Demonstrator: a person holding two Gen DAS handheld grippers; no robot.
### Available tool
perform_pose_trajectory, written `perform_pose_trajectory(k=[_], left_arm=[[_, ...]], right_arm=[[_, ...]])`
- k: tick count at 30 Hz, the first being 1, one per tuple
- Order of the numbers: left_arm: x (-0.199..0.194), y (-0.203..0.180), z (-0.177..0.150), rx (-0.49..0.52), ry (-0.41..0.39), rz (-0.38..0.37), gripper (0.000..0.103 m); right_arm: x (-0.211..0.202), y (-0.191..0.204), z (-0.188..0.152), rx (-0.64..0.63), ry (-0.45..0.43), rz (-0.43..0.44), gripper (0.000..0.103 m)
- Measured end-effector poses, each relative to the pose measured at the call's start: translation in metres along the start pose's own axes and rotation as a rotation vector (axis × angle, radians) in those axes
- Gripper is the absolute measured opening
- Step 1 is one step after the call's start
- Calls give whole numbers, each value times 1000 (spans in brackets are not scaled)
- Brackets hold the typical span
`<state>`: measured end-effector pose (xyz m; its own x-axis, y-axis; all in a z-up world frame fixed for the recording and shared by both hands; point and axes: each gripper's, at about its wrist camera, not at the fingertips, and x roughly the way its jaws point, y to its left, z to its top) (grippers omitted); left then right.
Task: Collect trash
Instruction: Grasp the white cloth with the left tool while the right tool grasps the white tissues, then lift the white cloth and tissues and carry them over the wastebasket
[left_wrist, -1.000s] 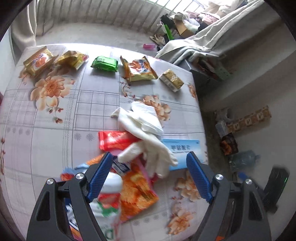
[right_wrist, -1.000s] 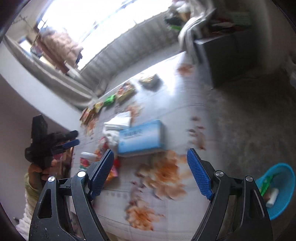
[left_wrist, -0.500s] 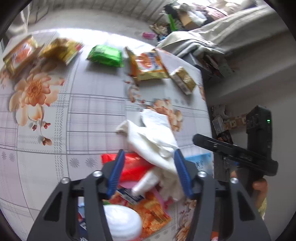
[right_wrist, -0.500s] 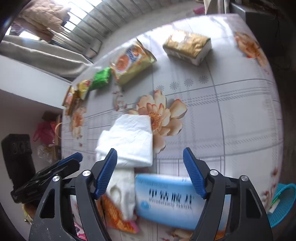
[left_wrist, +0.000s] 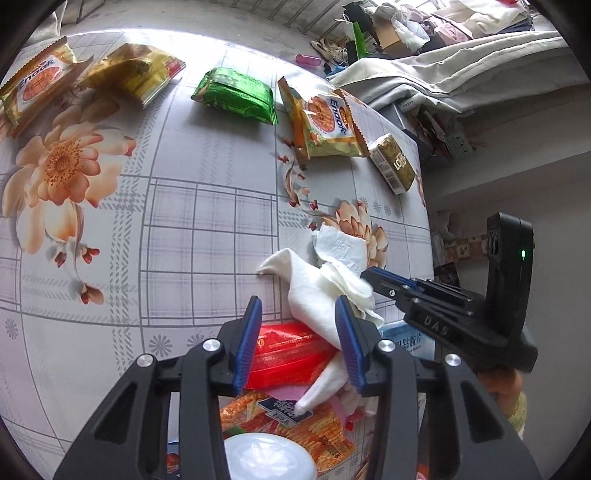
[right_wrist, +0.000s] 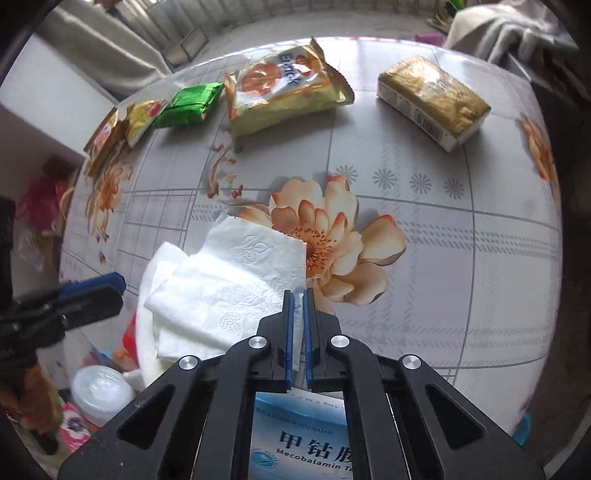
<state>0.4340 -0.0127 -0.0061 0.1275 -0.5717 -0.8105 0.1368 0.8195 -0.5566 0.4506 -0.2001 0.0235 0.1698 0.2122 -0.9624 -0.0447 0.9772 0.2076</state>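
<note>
A pile of trash lies at the near edge of the flowered tablecloth. White tissue paper lies on a red wrapper, an orange snack bag, a white cup lid and a blue medicine box. My left gripper is partly open around the tissue's lower part, with the jaws not pressed on it. My right gripper is shut at the right edge of the tissue. I cannot tell if it pinches the paper. It shows from the side in the left wrist view.
Along the far edge lie two Enaak bags, a yellow bag, a green pack and a gold pack. A blue bin sits on the floor by the table's right edge. Clutter and a draped cloth lie beyond.
Both grippers moved forward to the tissue. My left jaws narrowed from wide open to half shut. My right jaws went from wide open to shut at the tissue's edge.
</note>
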Motion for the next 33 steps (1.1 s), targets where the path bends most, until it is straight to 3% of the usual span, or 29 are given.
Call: perform_pose_trajectory(k=[6, 14, 18, 24, 33], left_arm=[[10, -4, 5, -25, 26, -1, 39], [35, -4, 20, -34, 75, 54, 39], [42, -6, 23, -20, 88, 69, 26], [39, -18, 22, 49, 57, 78, 10], [0, -44, 10, 144, -54, 15, 6]], right_arm=[[-10, -20, -5, 37, -36, -80, 0], [-15, -54, -12, 123, -51, -56, 0], [-19, -62, -14, 127, -54, -36, 0], [-24, -66, -19, 129, -73, -25, 0], [-41, -72, -34, 179, -164, 13, 0]])
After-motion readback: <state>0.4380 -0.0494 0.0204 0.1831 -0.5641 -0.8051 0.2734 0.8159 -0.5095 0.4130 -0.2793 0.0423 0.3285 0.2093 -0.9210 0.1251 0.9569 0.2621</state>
